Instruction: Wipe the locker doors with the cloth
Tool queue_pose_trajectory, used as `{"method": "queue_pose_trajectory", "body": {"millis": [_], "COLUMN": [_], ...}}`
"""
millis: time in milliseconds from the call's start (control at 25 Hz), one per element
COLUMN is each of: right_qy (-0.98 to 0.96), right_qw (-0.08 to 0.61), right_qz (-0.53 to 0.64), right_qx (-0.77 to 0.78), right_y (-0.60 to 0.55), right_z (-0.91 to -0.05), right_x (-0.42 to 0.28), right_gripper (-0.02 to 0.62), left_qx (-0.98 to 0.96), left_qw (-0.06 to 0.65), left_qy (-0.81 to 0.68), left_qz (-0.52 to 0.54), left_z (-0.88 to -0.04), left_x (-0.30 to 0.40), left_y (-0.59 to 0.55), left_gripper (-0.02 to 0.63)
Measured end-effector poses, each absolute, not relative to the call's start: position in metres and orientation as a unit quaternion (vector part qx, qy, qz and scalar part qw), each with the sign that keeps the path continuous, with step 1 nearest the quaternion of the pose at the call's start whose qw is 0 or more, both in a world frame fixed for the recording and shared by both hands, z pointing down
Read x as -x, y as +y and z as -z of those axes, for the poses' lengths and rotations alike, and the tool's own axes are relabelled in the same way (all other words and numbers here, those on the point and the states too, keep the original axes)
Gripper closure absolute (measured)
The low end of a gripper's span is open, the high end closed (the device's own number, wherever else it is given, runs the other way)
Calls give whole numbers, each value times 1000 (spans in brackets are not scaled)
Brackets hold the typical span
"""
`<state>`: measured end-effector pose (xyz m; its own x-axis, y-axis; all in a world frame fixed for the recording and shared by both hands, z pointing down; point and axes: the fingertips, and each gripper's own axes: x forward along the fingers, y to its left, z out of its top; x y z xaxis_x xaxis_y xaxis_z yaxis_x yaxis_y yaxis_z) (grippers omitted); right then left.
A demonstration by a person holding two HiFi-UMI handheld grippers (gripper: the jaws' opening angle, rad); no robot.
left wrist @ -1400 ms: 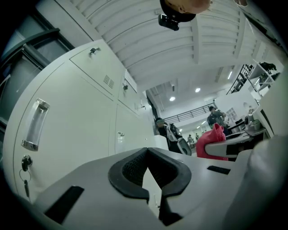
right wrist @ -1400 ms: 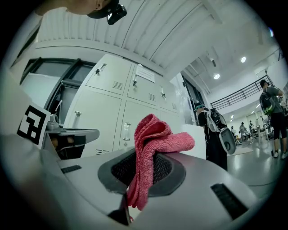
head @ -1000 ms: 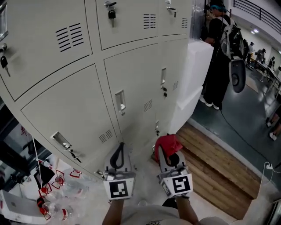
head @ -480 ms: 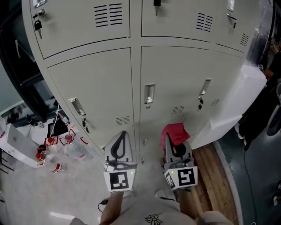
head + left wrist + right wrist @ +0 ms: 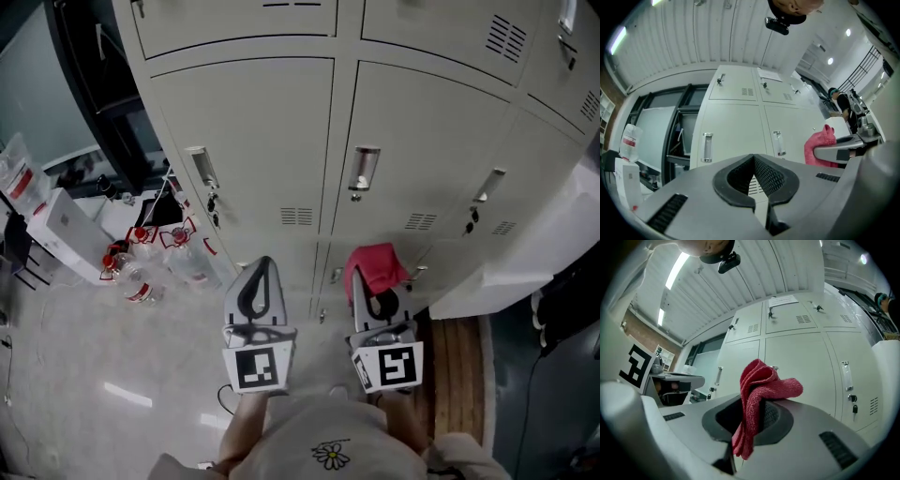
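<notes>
Cream metal locker doors (image 5: 253, 141) with chrome handles and vent slots stand in front of me. My right gripper (image 5: 362, 281) is shut on a red cloth (image 5: 376, 265), which bunches out above its jaws. In the right gripper view the cloth (image 5: 758, 392) hangs folded between the jaws of the right gripper (image 5: 753, 404), with the doors (image 5: 797, 362) behind it. My left gripper (image 5: 263, 269) is shut and holds nothing. In its own view the left gripper (image 5: 753, 158) points at the doors (image 5: 733, 129), with the cloth (image 5: 818, 146) off to the right. Both grippers hang short of the lockers.
Water bottles with red caps (image 5: 139, 274) and a white box (image 5: 64, 231) lie on the floor at the left. A dark open frame (image 5: 94, 84) adjoins the lockers' left side. A white block (image 5: 525, 267) and a wooden platform (image 5: 459, 361) are at the right.
My head view has swung left: the lockers now face me squarely, the bottles have come further into view, and the person at the right is gone. Both grippers keep their pose.
</notes>
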<state>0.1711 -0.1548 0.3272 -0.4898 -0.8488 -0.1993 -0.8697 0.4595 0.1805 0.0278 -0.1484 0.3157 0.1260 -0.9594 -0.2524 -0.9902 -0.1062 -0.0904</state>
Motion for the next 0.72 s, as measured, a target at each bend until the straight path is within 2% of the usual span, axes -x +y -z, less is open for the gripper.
{"method": "queue_pose_trajectory", "body": {"millis": [560,720], "right_qy": [844,856], "right_qw": [52,85], "right_qz": [-125,-139], "right_qx": [520,491], "right_y": [-163,-171], "right_z": [-323,-281], "right_x": [-145,-120], "right_gripper": [569,569], "left_qx": [744,743], "left_qw": [127,126], "left_qy": [654,655], "left_qz": [-51,-56], "left_z": [-307,-300], "left_x": [10,24], "left_y": [-158,-163], "left_gripper": [591,591]}}
